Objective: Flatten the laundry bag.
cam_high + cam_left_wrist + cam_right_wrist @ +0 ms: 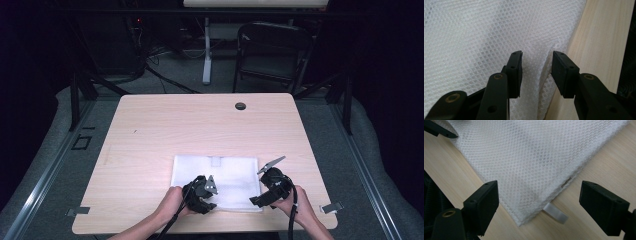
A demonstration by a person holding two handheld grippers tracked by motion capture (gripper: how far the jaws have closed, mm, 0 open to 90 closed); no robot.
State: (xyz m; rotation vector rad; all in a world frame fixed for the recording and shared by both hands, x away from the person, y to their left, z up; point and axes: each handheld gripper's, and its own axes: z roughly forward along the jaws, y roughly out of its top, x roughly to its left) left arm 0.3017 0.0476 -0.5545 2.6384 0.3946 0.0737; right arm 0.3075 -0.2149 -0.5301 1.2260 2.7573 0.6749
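A white mesh bag (225,172) lies flat near the front edge of the wooden table (175,125). My left gripper (209,204) is at the bag's near edge, left of the middle. In the left gripper view the left gripper (536,67) has its jaws a little apart. A raised fold of the mesh (547,65) stands between them, and the pads are not pressing on it. My right gripper (256,200) is at the bag's near right corner. In the right gripper view the right gripper (539,200) is wide open around that corner (524,215), beside a white tab (555,213).
A round cable hole (240,106) sits near the table's far edge. A dark folding chair (272,52) stands beyond the table. Metal brackets (331,207) mark the near corners. Bare wood surrounds the bag.
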